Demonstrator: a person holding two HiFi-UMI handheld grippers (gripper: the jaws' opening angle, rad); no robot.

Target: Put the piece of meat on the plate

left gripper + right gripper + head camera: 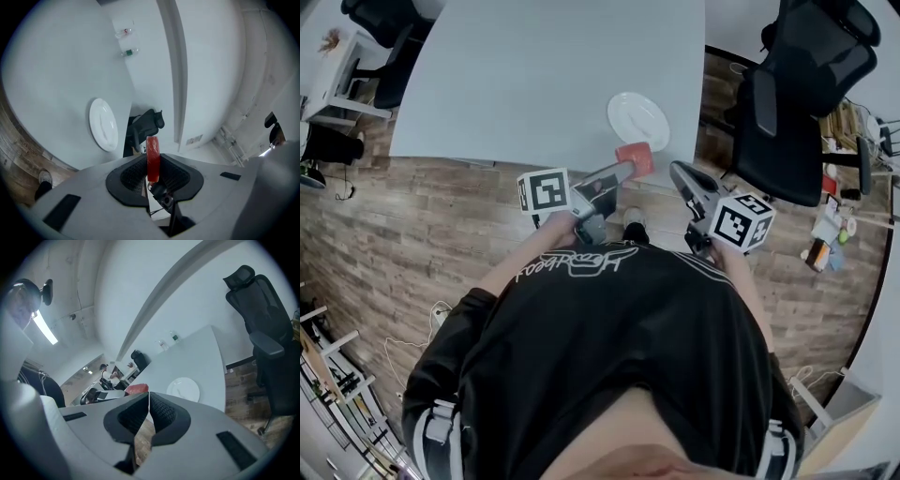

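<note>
The left gripper (pixel 623 172) was clamped on the piece of meat (pixel 635 157) at the near edge of the surface (pixel 534 75), close beside the plate (pixel 637 119). The right gripper (pixel 677 172) was closed with nothing between its jaws.

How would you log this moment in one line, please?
left hand-held gripper: shut on meat | right hand-held gripper: shut, empty | plate: bare, on table

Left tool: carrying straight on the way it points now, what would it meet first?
Likely the black chair beyond the table corner. The left tool, shut on the meat, aims over that corner, with the plate off to one side; depth is unclear.
</note>
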